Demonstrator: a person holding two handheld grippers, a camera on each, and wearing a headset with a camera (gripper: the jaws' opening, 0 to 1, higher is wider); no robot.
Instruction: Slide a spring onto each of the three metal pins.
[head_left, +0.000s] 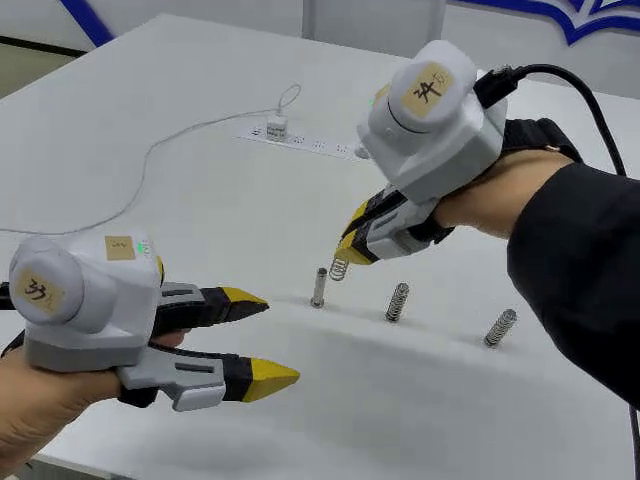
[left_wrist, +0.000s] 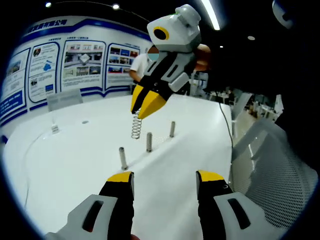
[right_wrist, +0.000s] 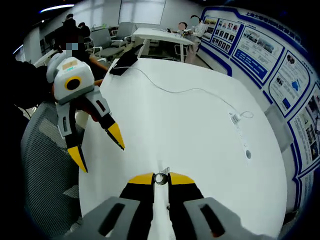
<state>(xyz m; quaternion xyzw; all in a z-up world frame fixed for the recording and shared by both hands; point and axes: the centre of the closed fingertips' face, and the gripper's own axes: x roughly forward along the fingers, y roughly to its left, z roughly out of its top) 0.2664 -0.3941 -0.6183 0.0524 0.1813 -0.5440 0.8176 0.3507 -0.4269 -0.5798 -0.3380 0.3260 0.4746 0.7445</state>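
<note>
A thin coiled metal spring (head_left: 338, 268) hangs from the right tongs (head_left: 345, 252), which pinch its upper end. It sits in the air just beside the top of the bare pin (head_left: 318, 287). Three pins stand in a row on the white table (head_left: 200, 200). The middle pin (head_left: 397, 301) and the end pin (head_left: 500, 327) each wear a spring, making three springs in all. The left tongs (head_left: 281, 338) gape empty nearby.

The left claw (head_left: 280, 338) and right claw (head_left: 347, 250) share one build: rounded white housing, grey body, black jaws tipped yellow. A tan handwritten label (head_left: 428, 88) sits on the right claw's round back end. A black cable (head_left: 580, 85) trails behind it, and a black sleeve (head_left: 570, 260) covers that arm.
</note>
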